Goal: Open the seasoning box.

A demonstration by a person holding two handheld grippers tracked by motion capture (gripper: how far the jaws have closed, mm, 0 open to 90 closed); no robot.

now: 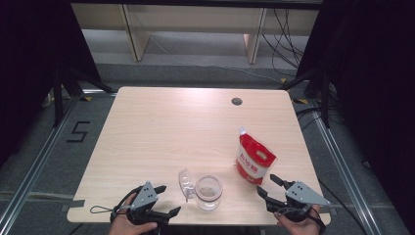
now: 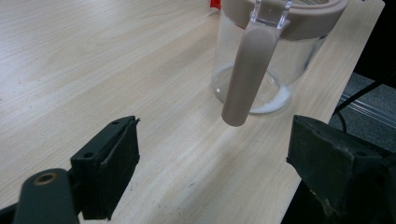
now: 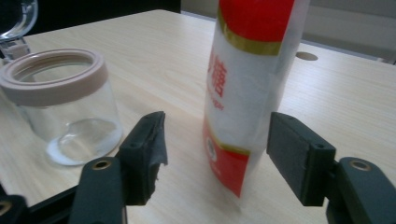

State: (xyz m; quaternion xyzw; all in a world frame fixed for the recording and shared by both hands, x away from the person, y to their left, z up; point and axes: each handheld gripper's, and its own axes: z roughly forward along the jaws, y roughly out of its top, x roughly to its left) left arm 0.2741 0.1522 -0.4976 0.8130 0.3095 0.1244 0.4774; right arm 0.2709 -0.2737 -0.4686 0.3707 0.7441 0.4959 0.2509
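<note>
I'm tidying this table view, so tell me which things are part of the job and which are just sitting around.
Part of the job:
- red and white pouch, standing between the open right gripper jaws
- glass jar, lid hanging open
- left gripper, open beside the jar

Just there:
- table
- round hole in the table

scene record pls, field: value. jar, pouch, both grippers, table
jar: clear glass jar with beige rim, lid flipped open to its left, upright near the table's front edge; thin white residue on its bottom
pouch: red and white spouted pouch, standing upright, right of the jar and apart from it
left gripper: left gripper open, nothing between the jaws, pointed at the jar's latch side
right gripper: right gripper open, jaws either side of the pouch's lower part, pads not pressing it
table: light wood table, round cable hole at the far right
</note>
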